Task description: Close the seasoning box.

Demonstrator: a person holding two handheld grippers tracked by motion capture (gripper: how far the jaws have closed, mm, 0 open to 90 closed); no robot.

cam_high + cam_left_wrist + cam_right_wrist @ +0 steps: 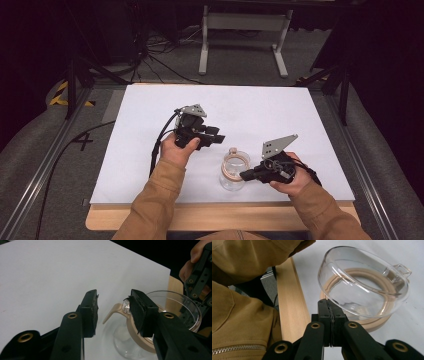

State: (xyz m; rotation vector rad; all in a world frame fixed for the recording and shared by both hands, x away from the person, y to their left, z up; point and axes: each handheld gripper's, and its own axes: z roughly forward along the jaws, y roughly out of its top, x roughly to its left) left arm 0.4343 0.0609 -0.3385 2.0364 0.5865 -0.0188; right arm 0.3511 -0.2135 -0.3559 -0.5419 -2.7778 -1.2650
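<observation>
Right gripper view: jaws pinch rounded clear glass lid

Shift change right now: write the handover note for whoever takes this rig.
Right gripper: shut on the clear lid's near rim, holding it tilted over the tan ring.
Left gripper: open, fingers either side of the ring's spout end, gripping nothing.
Both pieces sit near the white table's front edge.
Done: lid gripped.
Left: probably separating lid from ring; left gripper hasn't closed.
</observation>
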